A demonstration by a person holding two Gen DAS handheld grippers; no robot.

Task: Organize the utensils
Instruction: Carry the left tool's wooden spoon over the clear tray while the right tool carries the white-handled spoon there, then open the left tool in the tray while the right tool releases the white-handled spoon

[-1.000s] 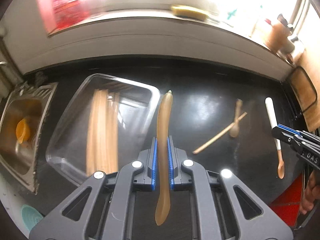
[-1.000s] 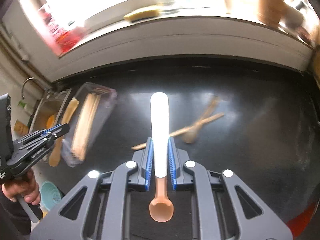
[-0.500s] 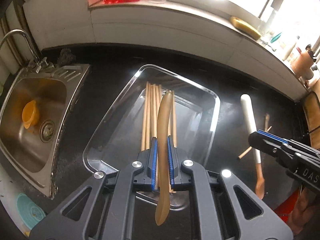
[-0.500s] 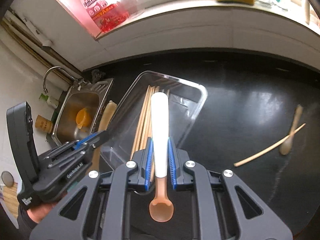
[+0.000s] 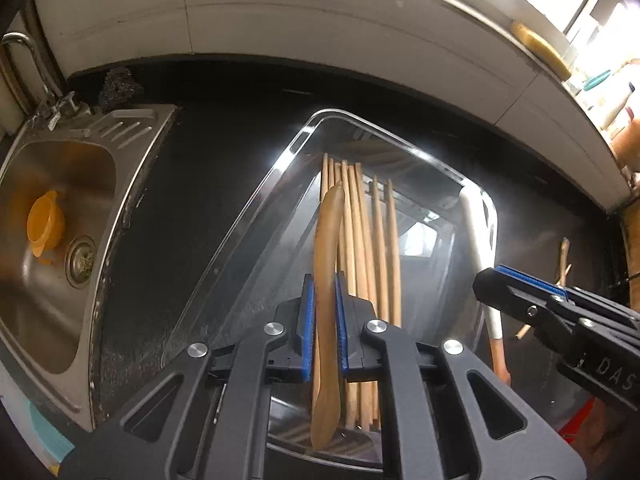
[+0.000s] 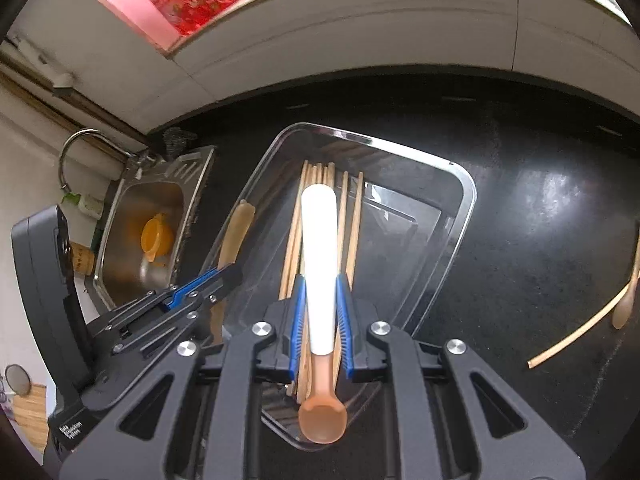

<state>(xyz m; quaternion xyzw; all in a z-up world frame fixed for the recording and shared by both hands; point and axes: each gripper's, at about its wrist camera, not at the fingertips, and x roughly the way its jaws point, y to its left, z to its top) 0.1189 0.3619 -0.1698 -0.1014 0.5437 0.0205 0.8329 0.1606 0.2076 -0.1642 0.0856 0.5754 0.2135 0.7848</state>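
Note:
My left gripper is shut on a tan spoon and holds it over the clear plastic tray. Several wooden chopsticks lie in the tray. My right gripper is shut on a white-handled spoon with a pink bowl, also over the tray and its chopsticks. The right gripper shows at the right in the left wrist view, the left gripper at the left in the right wrist view.
A steel sink with an orange cup lies left of the tray on the black counter. A wooden spoon and a single chopstick lie on the counter to the right. A white wall ledge runs behind.
Both grippers have moved left from the open counter to above the tray, each still holding its spoon. The loose spoon and chopstick now lie far to the right.

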